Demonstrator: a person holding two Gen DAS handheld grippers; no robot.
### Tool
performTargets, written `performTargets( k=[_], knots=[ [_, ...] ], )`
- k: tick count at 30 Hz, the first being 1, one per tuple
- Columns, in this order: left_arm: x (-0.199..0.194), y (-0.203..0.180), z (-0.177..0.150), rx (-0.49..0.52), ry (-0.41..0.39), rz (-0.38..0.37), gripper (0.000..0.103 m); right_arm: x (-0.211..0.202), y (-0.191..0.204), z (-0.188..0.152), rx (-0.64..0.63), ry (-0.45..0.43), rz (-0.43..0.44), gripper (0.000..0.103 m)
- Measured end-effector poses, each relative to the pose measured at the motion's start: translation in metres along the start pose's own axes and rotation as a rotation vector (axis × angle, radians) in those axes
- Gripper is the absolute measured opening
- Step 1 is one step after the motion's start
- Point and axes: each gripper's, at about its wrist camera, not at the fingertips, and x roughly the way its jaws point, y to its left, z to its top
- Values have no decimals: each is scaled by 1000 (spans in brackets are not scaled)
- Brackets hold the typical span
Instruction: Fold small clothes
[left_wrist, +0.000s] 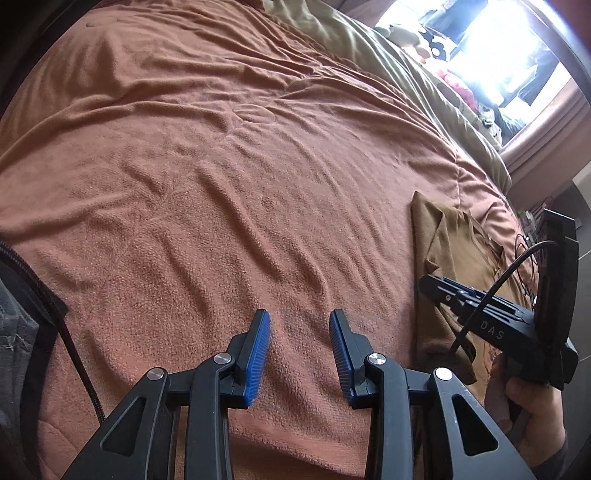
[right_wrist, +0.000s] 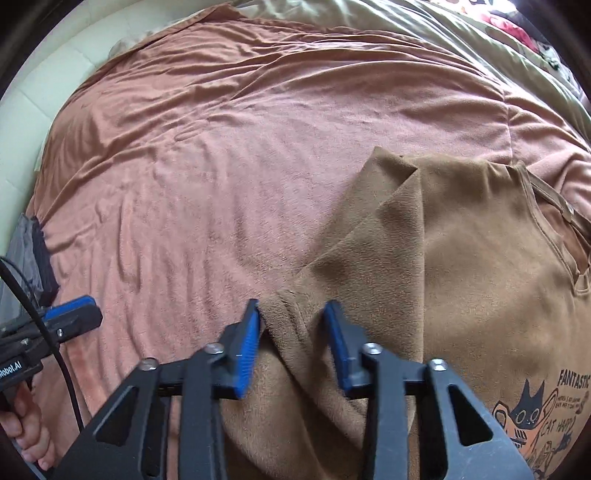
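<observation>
Nearest in the right wrist view, the right hand-held gripper (right_wrist: 291, 332) has its jaws apart with the folded edge of a brown T-shirt (right_wrist: 461, 258) lying between them; the blue pads do not visibly press the cloth, so this reads as a grip being lined up, not yet made. That edge is probably chosen because lifting it would carry the next fold across the body. The shirt lies flat on the bed's rust-coloured blanket (right_wrist: 221, 166), spreading ahead and to the right of this gripper, one side already turned inward, its cat print (right_wrist: 532, 417) near the right rim.

In the left wrist view, the left hand-held gripper (left_wrist: 300, 350) hangs with its jaws apart over bare blanket and nothing between them, well to the left of the shirt, likely waiting to take another edge. To its right a hand (left_wrist: 524, 413) holds the other tool. Farther off lie an olive duvet (left_wrist: 369, 48) and a bright window (left_wrist: 491, 44).
</observation>
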Motion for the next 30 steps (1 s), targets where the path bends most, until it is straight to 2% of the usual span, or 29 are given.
performTargets(
  k=[1,5,10,16,23,24,25,26,27,28,30],
  knots=[
    [0,-1,0,0,-1,-2,36,-2,-4,1,20,-7,22,10],
    [0,-8,1,3,-3,-13,36,-24,-14,-1,37,-42,50,5],
    [3,-29,0,31,2,-23,36,-49,-34,-8,58,-72,55,5],
    [11,-56,-2,73,17,-37,36,-70,-72,-18,110,-94,14,5],
    [20,-73,-2,103,32,-33,36,-81,-122,-28,232,-116,-78,6],
    [21,-75,-2,106,35,-32,36,-80,-129,-30,266,-110,-78,8],
    [22,-76,-2,109,37,-31,36,-79,-135,-31,297,-103,-67,17],
    [24,-78,-2,113,39,-31,36,-77,-141,-35,335,-97,-39,35],
    [25,-79,-3,117,40,-30,36,-75,-144,-39,357,-99,-15,46],
    [27,-81,-3,121,43,-30,36,-74,-148,-42,376,-103,6,64],
    [30,-84,-5,132,50,-28,36,-72,-152,-51,410,-117,44,66]
  ],
)
